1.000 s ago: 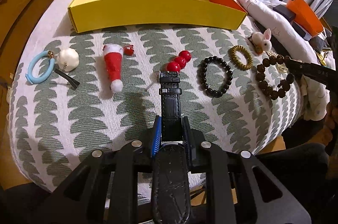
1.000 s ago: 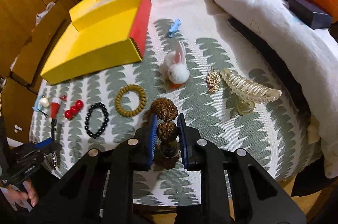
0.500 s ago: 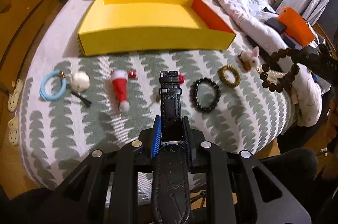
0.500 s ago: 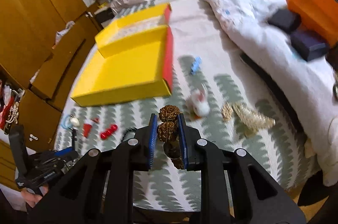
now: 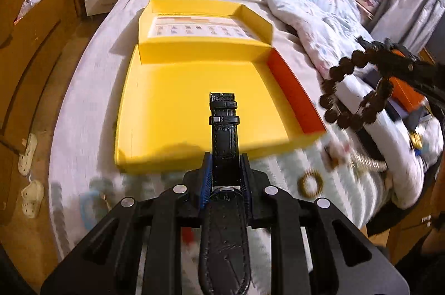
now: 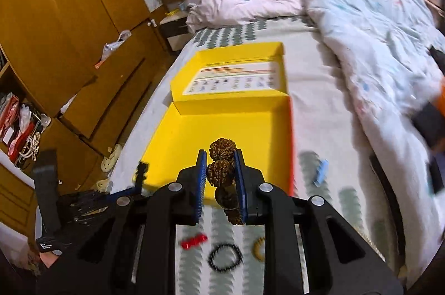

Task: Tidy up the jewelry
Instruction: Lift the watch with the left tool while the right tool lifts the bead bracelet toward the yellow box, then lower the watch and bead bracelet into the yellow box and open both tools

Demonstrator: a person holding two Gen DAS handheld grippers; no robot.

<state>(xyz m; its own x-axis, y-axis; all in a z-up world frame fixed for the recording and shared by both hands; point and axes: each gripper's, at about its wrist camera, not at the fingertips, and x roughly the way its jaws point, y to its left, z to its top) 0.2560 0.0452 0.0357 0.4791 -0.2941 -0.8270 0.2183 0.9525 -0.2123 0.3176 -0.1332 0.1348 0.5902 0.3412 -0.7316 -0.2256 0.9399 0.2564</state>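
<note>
above the yellow box, tools grip watch and bracelet.

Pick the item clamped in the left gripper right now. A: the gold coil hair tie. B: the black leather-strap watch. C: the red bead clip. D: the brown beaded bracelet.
B: the left gripper is closed on the black watch, whose strap sticks out past the fingertips in front of the yellow box.
</note>
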